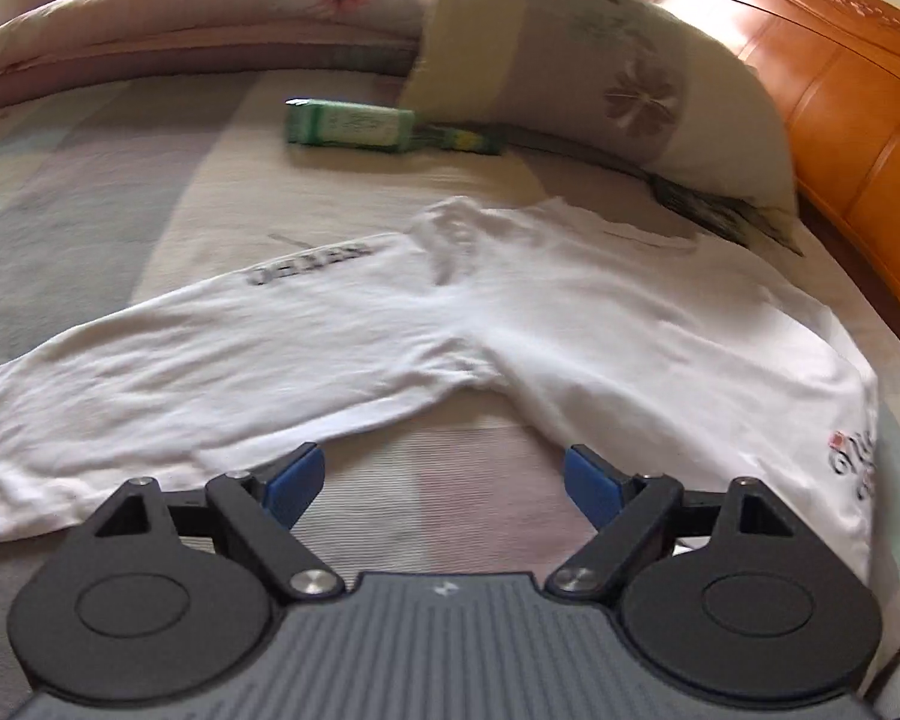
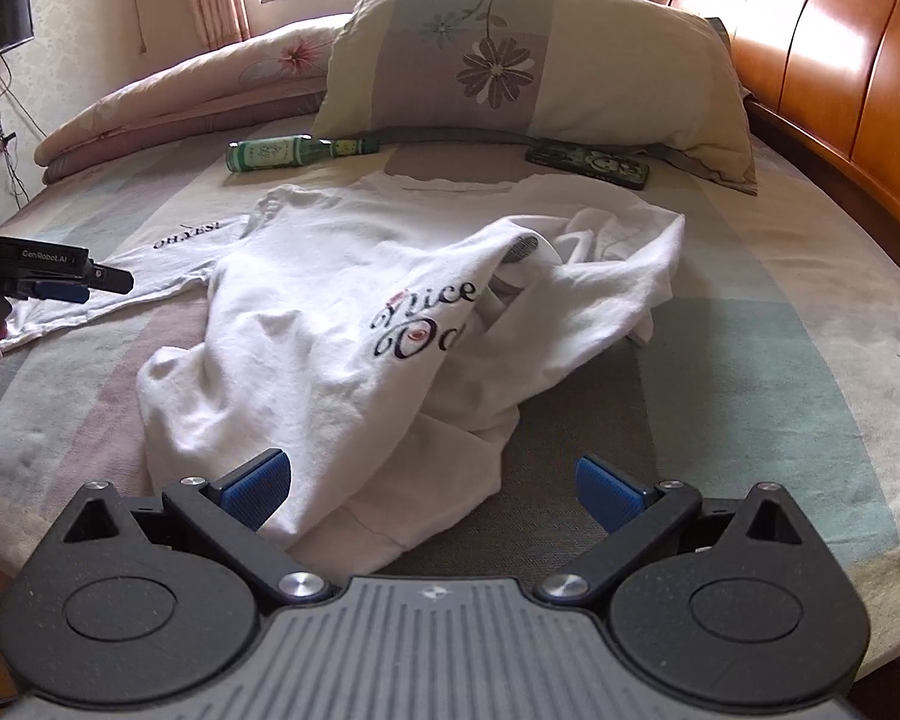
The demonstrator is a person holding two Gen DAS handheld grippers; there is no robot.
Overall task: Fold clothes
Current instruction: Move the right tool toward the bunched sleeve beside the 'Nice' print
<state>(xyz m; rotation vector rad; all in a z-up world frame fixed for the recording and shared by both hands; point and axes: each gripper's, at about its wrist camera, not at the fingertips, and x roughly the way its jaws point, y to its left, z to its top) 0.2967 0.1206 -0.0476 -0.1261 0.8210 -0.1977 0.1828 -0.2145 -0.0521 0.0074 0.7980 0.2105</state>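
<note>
"Nice" in dark script stood legible on the white shirt (image 2: 342,312), above a second, partly hidden word; the sleeve lettering was mirrored and unclear. "GenRobot.AI" marked the left tool (image 2: 99,282) seen from the right wrist. The shirt lay crumpled on the striped bed (image 2: 750,324), one sleeve stretched out, the other side bunched over itself. Both the left tool and the right tool (image 2: 435,489) gaped wide, gripping nothing, blue pads just above the cloth's near edge.

Striped bed (image 2: 750,324) bearing shirt (image 2: 306,312), bottle (image 2: 270,153), pillow (image 2: 540,60), quilt (image 2: 198,90).
</note>
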